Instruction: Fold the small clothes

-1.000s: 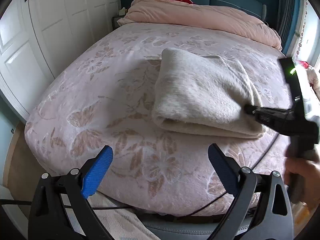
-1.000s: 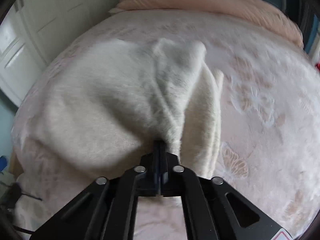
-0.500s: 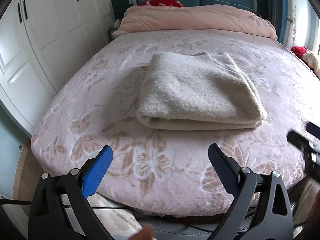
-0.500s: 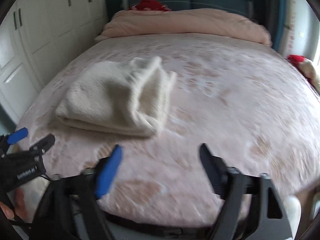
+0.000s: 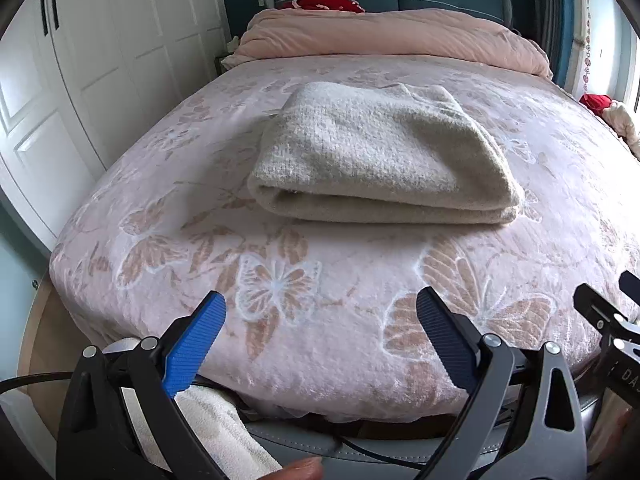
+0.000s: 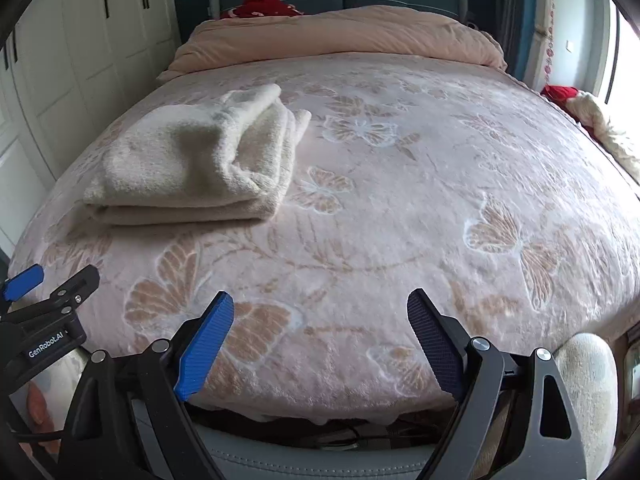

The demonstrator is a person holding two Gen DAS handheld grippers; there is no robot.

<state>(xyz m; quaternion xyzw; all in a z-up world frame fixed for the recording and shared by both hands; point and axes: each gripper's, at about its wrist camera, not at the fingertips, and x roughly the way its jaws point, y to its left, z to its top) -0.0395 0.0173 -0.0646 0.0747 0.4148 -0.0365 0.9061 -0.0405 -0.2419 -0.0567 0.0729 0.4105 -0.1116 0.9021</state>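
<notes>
Right gripper [image 6: 320, 332] released cream knit garment [image 5: 380, 156] since a second ago, pulled back past bed edge; jaws now wide apart, empty. Left gripper [image 5: 320, 336] likewise apart, hovering off foot of bed [image 5: 320, 280]. Garment lies folded on pink butterfly blanket, layered edges toward cameras. Judgement: fold looks complete, both grippers retreating

Released from the right gripper [image 6: 320, 340], now spread wide and drawn back to the bed's foot; folded cream garment [image 5: 380, 160] left lying free; left gripper [image 5: 322, 338] retreated slightly too.
</notes>
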